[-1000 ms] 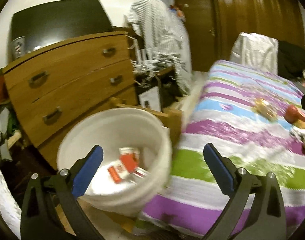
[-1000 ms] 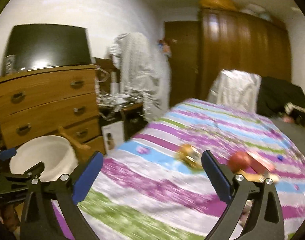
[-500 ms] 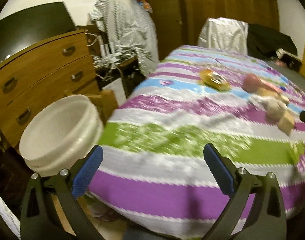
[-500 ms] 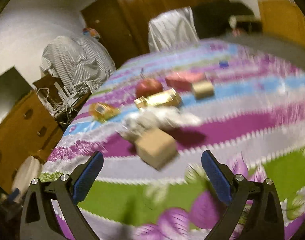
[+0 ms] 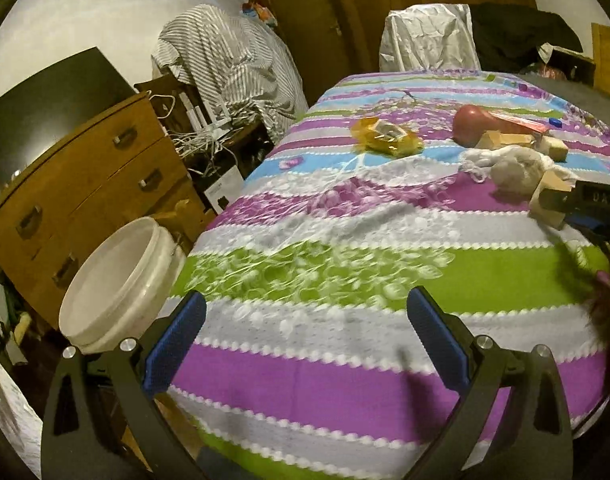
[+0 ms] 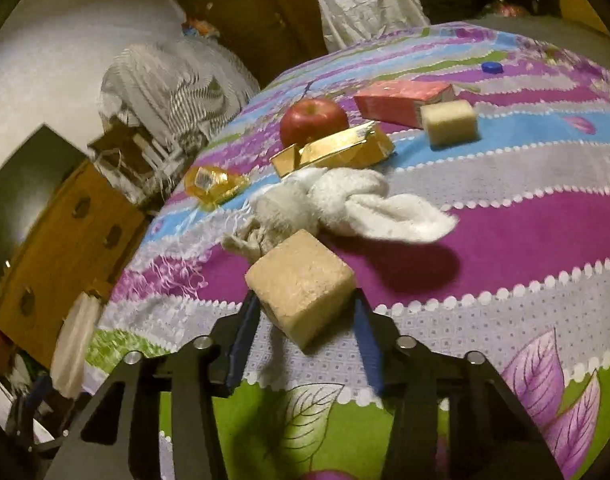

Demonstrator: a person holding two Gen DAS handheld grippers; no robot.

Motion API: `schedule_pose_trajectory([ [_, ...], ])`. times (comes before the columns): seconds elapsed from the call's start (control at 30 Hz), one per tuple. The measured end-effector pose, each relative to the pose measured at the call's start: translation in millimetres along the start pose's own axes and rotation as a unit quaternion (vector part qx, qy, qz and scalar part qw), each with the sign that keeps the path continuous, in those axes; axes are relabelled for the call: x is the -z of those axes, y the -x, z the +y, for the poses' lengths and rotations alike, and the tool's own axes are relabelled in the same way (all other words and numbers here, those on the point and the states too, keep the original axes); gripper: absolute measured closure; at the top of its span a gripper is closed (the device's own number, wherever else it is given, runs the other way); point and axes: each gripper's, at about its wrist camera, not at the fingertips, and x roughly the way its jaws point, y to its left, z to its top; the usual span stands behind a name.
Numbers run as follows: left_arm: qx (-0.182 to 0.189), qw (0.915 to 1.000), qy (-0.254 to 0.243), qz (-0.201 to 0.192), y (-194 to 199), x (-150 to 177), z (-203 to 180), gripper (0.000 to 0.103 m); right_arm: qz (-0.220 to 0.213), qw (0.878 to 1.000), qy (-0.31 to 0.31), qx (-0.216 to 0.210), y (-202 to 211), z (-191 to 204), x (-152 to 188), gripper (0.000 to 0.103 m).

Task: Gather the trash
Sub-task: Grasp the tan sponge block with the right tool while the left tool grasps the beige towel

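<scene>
My right gripper is shut on a tan cork-like block, which rests on the striped bedspread; the block also shows in the left wrist view. Behind it lie a knotted white cloth, a gold box, a red apple, a pink box, a pale block and a yellow wrapper. My left gripper is open and empty over the bed's near edge. The white bucket stands on the floor to its left.
A wooden chest of drawers stands behind the bucket. A chair draped with striped cloth and tangled cables are beside the bed. A blue bottle cap lies far back on the bedspread.
My right gripper has moved forward onto the tan block and closed on it. My left gripper has swung right, away from the bucket towards the bed, staying open.
</scene>
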Motion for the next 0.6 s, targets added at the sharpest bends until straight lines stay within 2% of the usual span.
schedule_pose_trajectory([
  [0.1, 0.013, 0.9997, -0.005, -0.018, 5.2, -14.8, -15.7, 0.006, -0.019, 0.999, -0.031, -0.028, 13.7, -15.0, 4.8, 0.062],
  [0.17, 0.033, 0.9990, -0.005, -0.031, 6.5, -24.4, -25.4, 0.006, -0.045, 0.995, -0.056, -0.064, 30.0, -31.7, 9.3, 0.062],
  [0.33, 0.138, 0.9887, -0.025, -0.052, -4.5, -54.4, -66.2, 0.006, -0.093, 0.988, -0.082, -0.091, 63.1, -66.1, 27.9, 0.063],
  [0.4, 0.171, 0.9829, -0.044, -0.053, -13.6, -63.8, -87.2, 0.006, -0.110, 0.986, -0.080, -0.097, 71.5, -74.3, 35.9, 0.063],
  [0.47, 0.196, 0.9779, -0.053, -0.047, -26.9, -72.6, -107.2, 0.007, -0.121, 0.982, -0.087, -0.120, 77.2, -82.9, 38.6, 0.063],
  [0.6, 0.245, 0.9681, -0.050, -0.015, -56.1, -82.6, -130.0, 0.010, -0.131, 0.974, -0.105, -0.151, 84.7, -100.1, 39.4, 0.063],
])
